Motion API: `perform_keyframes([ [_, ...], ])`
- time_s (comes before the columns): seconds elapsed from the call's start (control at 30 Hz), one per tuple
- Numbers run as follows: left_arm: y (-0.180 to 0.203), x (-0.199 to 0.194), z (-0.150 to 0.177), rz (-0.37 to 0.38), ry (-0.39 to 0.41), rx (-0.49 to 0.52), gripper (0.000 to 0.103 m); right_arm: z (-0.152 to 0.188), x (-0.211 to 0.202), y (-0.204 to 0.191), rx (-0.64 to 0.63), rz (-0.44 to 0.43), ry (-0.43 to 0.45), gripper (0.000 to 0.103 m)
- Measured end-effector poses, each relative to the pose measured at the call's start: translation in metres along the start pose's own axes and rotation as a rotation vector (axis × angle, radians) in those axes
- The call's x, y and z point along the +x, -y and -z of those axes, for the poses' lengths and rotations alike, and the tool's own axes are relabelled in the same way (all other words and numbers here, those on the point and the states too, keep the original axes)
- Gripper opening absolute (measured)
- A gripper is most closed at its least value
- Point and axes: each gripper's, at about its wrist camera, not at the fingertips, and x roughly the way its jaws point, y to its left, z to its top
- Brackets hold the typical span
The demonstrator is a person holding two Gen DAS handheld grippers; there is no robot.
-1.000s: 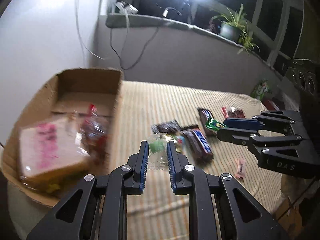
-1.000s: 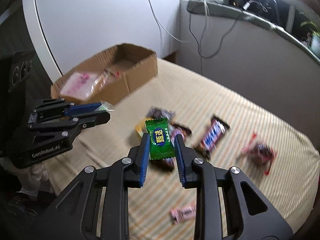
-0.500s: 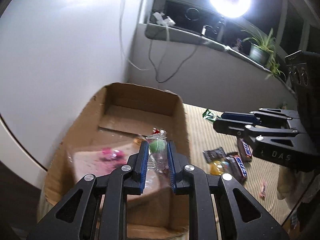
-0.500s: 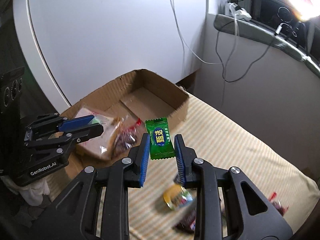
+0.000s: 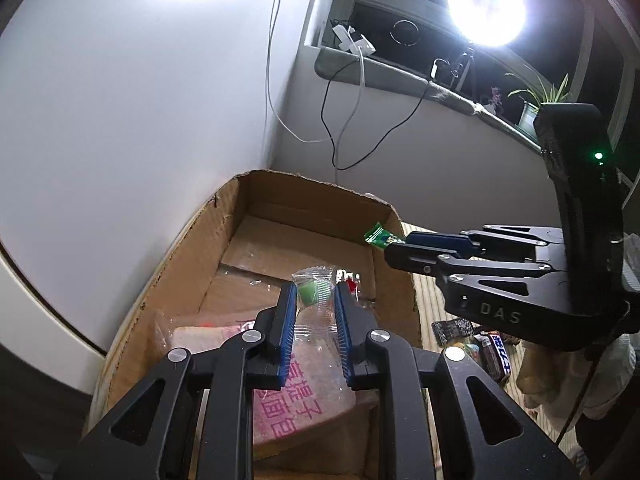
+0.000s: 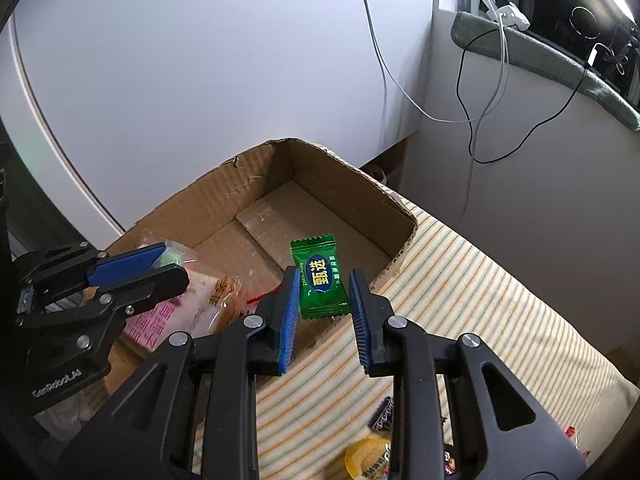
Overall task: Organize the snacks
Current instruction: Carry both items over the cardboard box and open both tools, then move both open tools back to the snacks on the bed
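Blue-padded left gripper (image 5: 315, 300) is pinching a clear-wrapped green candy (image 5: 313, 291) over the cardboard box (image 5: 192, 264); right gripper (image 6: 324, 292) is clamping a green sachet (image 6: 320, 278) near the box's right wall. Risks: sachet is hanging close to the rim and could be dropping outside; the grippers could be colliding. Striped cloth (image 6: 480, 292) is covering the surface, chocolate bars (image 5: 496, 354) lying beyond, white wall, windowsill and lamp (image 5: 486, 10) behind.

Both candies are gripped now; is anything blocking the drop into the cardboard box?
Nothing visible does. The left gripper holds the clear-wrapped candy over the cardboard box, above the pink-printed packet lying inside. The right gripper holds the green candy over the box's near wall, with bare floor beyond.
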Motion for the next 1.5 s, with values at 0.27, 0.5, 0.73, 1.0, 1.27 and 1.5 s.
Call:
perform_keyframes([
  [0.27,0.002,-0.002,-0.002,-0.016,0.008,0.003,0.027,-0.002,0.002,0.005,0.023,-0.01,0.006,0.036],
  [0.5,0.002,-0.008,-0.001,-0.018,0.019,-0.002,0.028,0.001,-0.011,0.007,0.035,0.001,0.029,0.052],
  [0.73,0.01,-0.02,0.004,0.005,0.035,-0.004,0.028,0.012,-0.034,0.013,0.053,0.008,0.048,0.053],
  [1.0,0.038,-0.032,0.017,0.072,0.035,0.027,0.028,0.046,-0.082,0.026,0.071,0.039,0.085,0.055],
  [1.27,0.072,-0.029,0.033,0.142,-0.003,0.066,0.028,0.109,-0.126,0.049,0.117,0.129,0.082,0.063],
  [1.5,0.103,-0.015,0.048,0.192,-0.053,0.109,0.039,0.175,-0.141,0.069,0.205,0.207,-0.002,0.063],
])
